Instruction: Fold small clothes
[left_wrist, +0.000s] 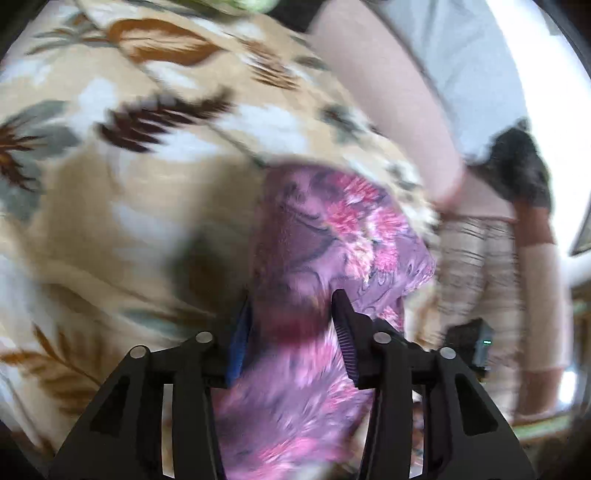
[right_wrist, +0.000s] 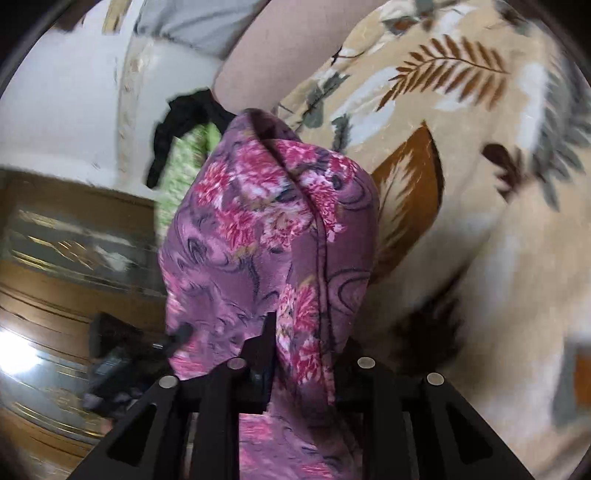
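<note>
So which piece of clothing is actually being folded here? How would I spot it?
Start from the big beige blanket printed with brown leaves that covers the surface. Held up over it is the purple floral garment, gripped by both the left hand-held gripper and the right hand-held gripper. Its pink flowers set it apart from the green cloth and black cloth behind.

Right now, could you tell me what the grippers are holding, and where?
Both hold the purple floral garment: the left gripper and right gripper each pinch bunched fabric; which part is unclear.
</note>
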